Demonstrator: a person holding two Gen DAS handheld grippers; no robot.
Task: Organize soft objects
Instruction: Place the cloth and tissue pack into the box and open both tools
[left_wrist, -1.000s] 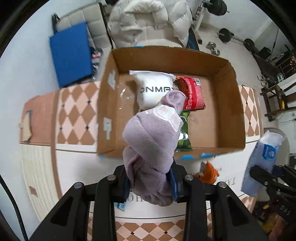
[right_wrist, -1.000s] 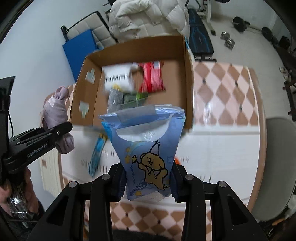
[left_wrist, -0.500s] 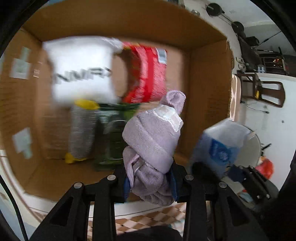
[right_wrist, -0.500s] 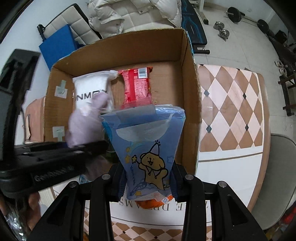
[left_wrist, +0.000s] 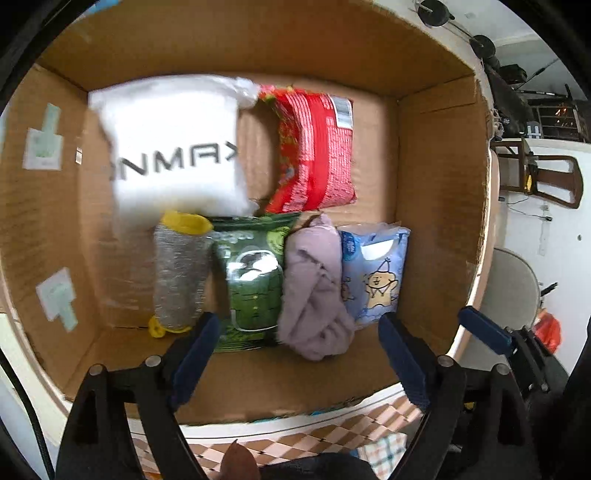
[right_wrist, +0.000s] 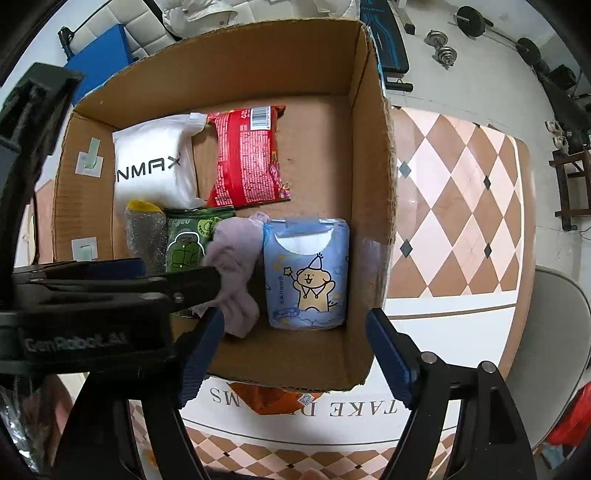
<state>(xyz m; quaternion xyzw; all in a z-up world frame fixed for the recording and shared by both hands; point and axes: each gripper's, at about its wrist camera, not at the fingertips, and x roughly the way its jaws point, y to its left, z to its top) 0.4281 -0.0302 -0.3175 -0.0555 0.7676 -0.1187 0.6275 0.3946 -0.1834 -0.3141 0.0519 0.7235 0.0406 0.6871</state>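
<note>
— What colours are showing in the brown cardboard box (right_wrist: 373, 155)?

— A white pouch (right_wrist: 151, 162) is wearing black letters, the packet (right_wrist: 249, 157) is glowing red, the green pack (left_wrist: 255, 280) is showing a darker figure.

— And the front row?

— A lilac cloth (left_wrist: 314, 288), a pale blue pack (right_wrist: 308, 273) carrying a tan cartoon bear (party hat included), and a glittery grey roll (left_wrist: 179, 273) capped yellow.

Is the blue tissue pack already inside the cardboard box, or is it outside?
Inside. The blue tissue pack lies flat on the cardboard box floor beside the purple towel; the right gripper jaws stand open, empty.
</note>
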